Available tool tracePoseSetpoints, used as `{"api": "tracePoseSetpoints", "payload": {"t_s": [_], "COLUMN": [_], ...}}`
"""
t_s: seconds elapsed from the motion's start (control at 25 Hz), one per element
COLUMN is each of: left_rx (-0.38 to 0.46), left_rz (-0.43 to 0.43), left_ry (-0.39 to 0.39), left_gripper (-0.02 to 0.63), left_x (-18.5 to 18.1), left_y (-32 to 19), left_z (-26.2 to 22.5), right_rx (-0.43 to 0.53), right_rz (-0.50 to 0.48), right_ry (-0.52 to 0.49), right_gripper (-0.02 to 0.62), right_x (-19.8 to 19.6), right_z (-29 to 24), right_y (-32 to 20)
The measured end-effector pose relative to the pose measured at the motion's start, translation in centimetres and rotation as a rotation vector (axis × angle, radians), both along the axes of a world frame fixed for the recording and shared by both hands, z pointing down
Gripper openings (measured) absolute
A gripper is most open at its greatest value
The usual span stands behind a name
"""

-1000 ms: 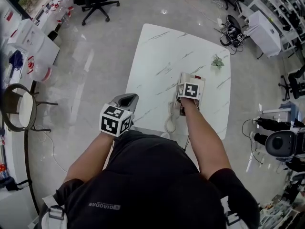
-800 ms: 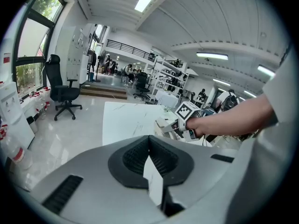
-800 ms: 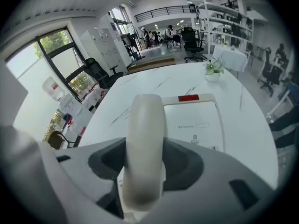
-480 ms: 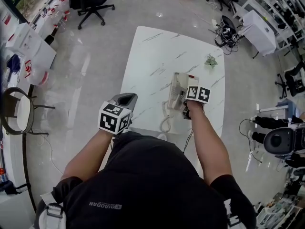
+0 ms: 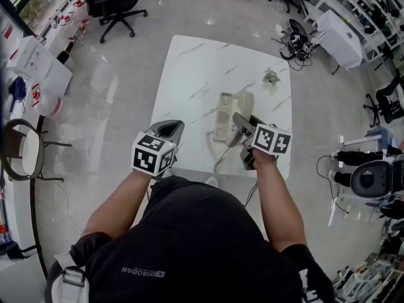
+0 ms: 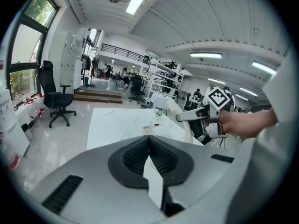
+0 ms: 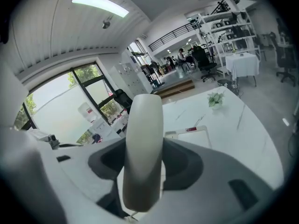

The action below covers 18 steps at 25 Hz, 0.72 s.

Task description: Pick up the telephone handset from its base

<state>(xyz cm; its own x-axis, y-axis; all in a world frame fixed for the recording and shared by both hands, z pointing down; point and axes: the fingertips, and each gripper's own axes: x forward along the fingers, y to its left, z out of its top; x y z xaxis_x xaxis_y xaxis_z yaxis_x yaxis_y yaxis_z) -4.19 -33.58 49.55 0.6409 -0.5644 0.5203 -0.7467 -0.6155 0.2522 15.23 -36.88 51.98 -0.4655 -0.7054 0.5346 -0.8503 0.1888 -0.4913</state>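
Observation:
The cream telephone base [image 5: 224,113] lies on the white marble table [image 5: 189,74], its cradle bare. My right gripper [image 5: 248,137] is shut on the handset [image 5: 242,124] and holds it in the air just right of the base; its jaws have just closed a little tighter. In the right gripper view the handset [image 7: 144,139] stands upright between the jaws, with the base [image 7: 194,136] below on the table. The coiled cord [image 5: 211,147] hangs near the table's front edge. My left gripper [image 5: 166,130] is shut and empty, at the front left edge.
A small potted plant [image 5: 271,76] stands at the table's far right. A black office chair [image 5: 117,5] is on the floor beyond the far left corner. White shelves and desks line the right side of the room.
The right gripper has risen and come back to the right with the handset, lifting it off the base. The left gripper shifted slightly.

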Motion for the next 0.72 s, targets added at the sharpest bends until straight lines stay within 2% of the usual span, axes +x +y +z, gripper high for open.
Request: {"api": "tracePoseSetpoints", "payload": {"t_s": [0.16, 0.28, 0.72], "left_rx": [0.055, 0.062, 0.083], "left_rz": [-0.005, -0.006, -0.03], "left_ry": [-0.043, -0.038, -0.007], "left_gripper": [0.0, 0.0, 0.0], "left_x": [1.0, 1.7, 1.3], "left_y": [0.5, 1.0, 1.8], "left_z": [-0.6, -1.0, -3.5], "right_rx": [0.116, 0.177, 0.315], "right_rz": [-0.023, -0.028, 0.002], "right_ry": [-0.029, -0.034, -0.067], "right_gripper": [0.219, 0.219, 0.219], "right_x": [0.4, 1.0, 3.5], "right_z": [-3.6, -5.6, -10.3], "right_y": [2.0, 3.3, 6.1]}}
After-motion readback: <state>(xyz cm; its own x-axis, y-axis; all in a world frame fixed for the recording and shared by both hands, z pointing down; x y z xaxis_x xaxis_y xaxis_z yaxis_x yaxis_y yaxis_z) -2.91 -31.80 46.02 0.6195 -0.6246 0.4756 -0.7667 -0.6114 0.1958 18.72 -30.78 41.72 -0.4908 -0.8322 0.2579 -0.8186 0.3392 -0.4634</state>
